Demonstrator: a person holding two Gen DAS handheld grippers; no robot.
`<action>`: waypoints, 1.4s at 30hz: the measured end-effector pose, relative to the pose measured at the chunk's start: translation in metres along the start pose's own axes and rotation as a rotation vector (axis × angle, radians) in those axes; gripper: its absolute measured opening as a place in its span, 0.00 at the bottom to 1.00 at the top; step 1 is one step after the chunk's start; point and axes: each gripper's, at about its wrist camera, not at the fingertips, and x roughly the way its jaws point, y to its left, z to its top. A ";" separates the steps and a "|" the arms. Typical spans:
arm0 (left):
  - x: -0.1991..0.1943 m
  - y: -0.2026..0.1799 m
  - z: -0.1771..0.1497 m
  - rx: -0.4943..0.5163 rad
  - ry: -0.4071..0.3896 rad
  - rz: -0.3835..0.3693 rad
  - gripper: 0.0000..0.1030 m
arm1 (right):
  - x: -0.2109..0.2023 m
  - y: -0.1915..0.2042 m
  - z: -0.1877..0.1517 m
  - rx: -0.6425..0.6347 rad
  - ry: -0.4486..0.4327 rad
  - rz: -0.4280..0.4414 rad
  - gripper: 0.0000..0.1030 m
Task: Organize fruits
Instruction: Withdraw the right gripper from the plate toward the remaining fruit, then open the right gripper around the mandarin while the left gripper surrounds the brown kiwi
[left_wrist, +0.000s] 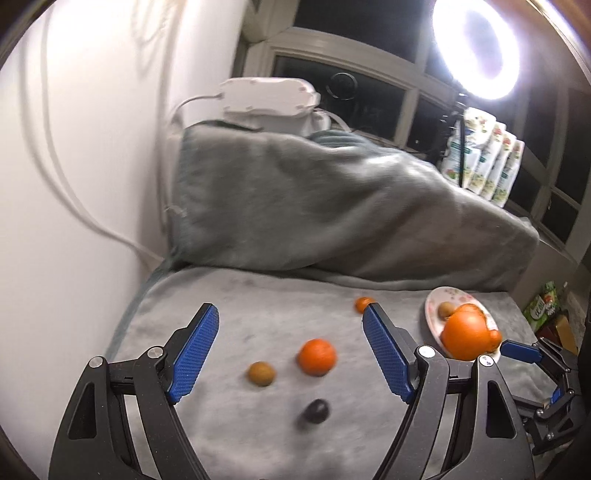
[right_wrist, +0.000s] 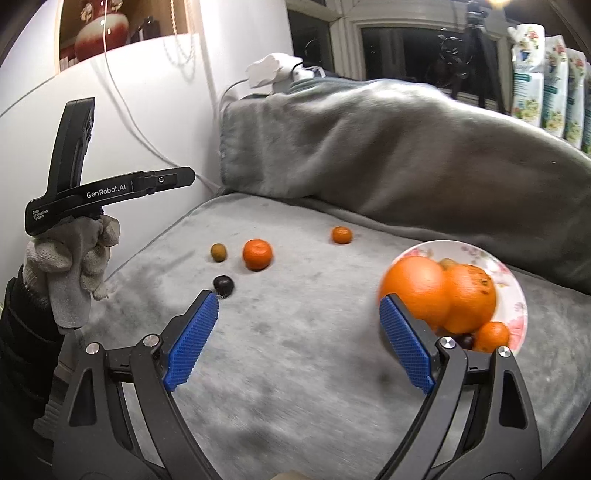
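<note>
My left gripper (left_wrist: 291, 308) hangs open over the grey cloth with nothing between its blue pads. Just beyond it lie a mandarin (left_wrist: 317, 357), a small brown fruit (left_wrist: 261, 373) and a dark fruit (left_wrist: 314, 410). A smaller mandarin (left_wrist: 364, 303) sits by the right pad's tip. The flowered plate (left_wrist: 430, 301) at right holds oranges (left_wrist: 467, 334) and a brown fruit. My right gripper (right_wrist: 298, 298) is open and empty, its right pad next to the plate (right_wrist: 515, 291), which holds big oranges (right_wrist: 417, 288). The loose mandarin (right_wrist: 258, 254), the brown fruit (right_wrist: 218, 252) and the dark fruit (right_wrist: 224, 285) lie ahead of it.
A heaped grey blanket (left_wrist: 332, 206) rises behind the flat cloth. A white wall with cables (left_wrist: 74, 184) closes the left side. A gloved hand (right_wrist: 74, 258) holds the left tool. A ring light (left_wrist: 476, 48) and packets (left_wrist: 487, 158) stand by the window.
</note>
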 end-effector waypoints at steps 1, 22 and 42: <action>0.001 0.005 -0.002 -0.007 0.004 0.003 0.78 | 0.003 0.002 0.001 -0.001 0.003 0.005 0.89; 0.050 0.030 -0.050 -0.048 0.170 -0.070 0.38 | 0.123 0.018 0.030 0.042 0.170 0.102 0.51; 0.091 0.028 -0.058 -0.018 0.263 -0.038 0.29 | 0.178 0.028 0.037 0.023 0.232 0.127 0.46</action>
